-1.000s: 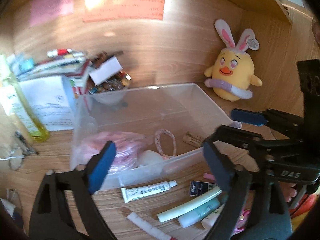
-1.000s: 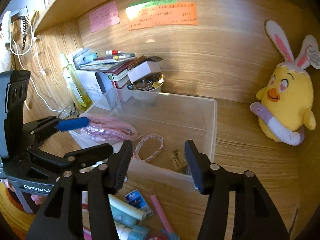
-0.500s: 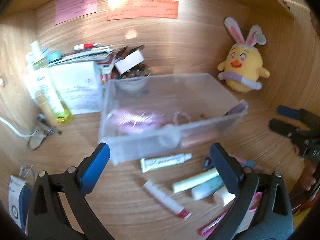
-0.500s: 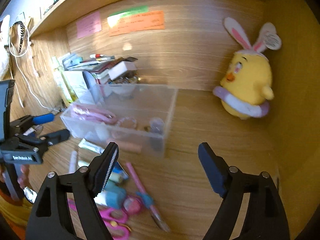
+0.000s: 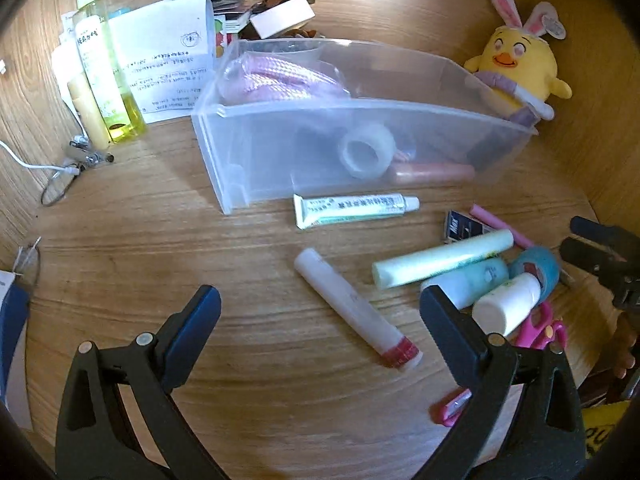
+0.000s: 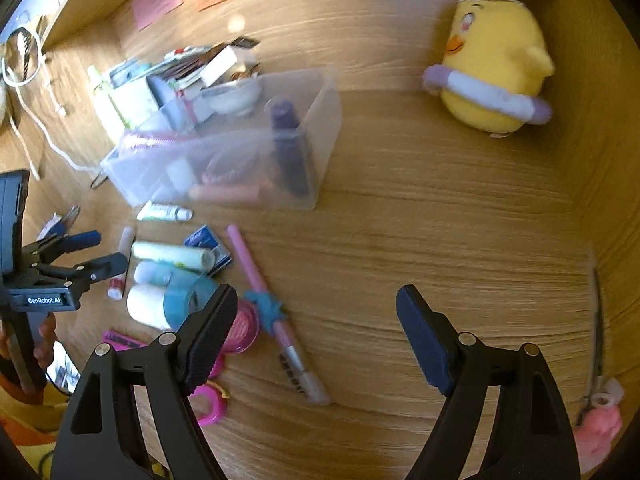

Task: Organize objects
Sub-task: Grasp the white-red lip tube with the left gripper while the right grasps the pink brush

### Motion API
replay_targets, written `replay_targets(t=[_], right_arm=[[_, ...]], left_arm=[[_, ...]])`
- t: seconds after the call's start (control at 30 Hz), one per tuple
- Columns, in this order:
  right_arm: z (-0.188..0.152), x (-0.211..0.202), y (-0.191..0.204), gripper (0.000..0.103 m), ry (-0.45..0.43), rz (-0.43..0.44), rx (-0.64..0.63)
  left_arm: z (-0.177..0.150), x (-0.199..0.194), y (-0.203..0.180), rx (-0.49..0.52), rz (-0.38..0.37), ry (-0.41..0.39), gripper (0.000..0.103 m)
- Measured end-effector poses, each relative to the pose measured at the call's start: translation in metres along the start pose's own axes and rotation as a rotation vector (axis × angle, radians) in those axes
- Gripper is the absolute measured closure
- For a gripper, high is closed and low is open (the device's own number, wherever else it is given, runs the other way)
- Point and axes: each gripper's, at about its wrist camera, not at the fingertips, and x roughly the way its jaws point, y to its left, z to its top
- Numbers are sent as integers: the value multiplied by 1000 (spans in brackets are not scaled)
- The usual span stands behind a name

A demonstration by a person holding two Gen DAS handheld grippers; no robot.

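A clear plastic bin (image 5: 248, 148) (image 6: 320, 120) stands on the wooden desk and holds a pink bundle (image 5: 280, 80), a tape roll (image 5: 366, 152) and a purple tube (image 6: 290, 156). In front of it lie a white-green tube (image 5: 356, 208), a white stick with a red end (image 5: 356, 308), a pale green tube (image 5: 440, 258), small bottles (image 5: 504, 306), blue tape (image 6: 188, 296), a pink pen (image 6: 256, 272) and pink scissors (image 5: 540, 328). My left gripper (image 5: 320, 312) is open and empty above the white stick. My right gripper (image 6: 316, 316) is open and empty above bare desk, right of the pile.
A yellow bunny-eared plush (image 5: 516, 64) (image 6: 496, 76) sits at the back right. A yellow-green bottle (image 5: 108, 76), papers (image 5: 168, 60) and stacked items stand at the back left. A cable and glasses (image 5: 60, 176) lie at the left. A pink charm (image 6: 596, 428) lies at the far right.
Both grippers have pulled back from the bin and tilted down toward the desk. The loose items in front of the bin now fill the views. Both jaws stay open.
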Motion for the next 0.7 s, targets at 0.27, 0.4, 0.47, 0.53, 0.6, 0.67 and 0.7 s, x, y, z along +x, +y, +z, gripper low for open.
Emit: replay_targets(t=[0.27,0.4,0.47,0.53,0.6,0.67,0.7], right_arm=[[4,19,10,57,48,32,-47],[11,23,13,65,53,28,-68],[12,23,13,67,58,36,-65],[11,23,11,67,62,40,-56],[10,19,9,67,57,55,-42],[9,13,5,67,40,52,-18],[9,11,4,67,34,46,-10]], left_arm=[[-10,3,-10,68,32,-10,31],[-11,-1,-2,68,23,-15,44],[-11,-2,2,66,24,-17,48],[-12,-4,7,60,22,-19,50],[-12,-4,9,52,16,-21,50],[-11,-4,10,49,14,-24,51],[-11,-3,9,53,16,-28,52]])
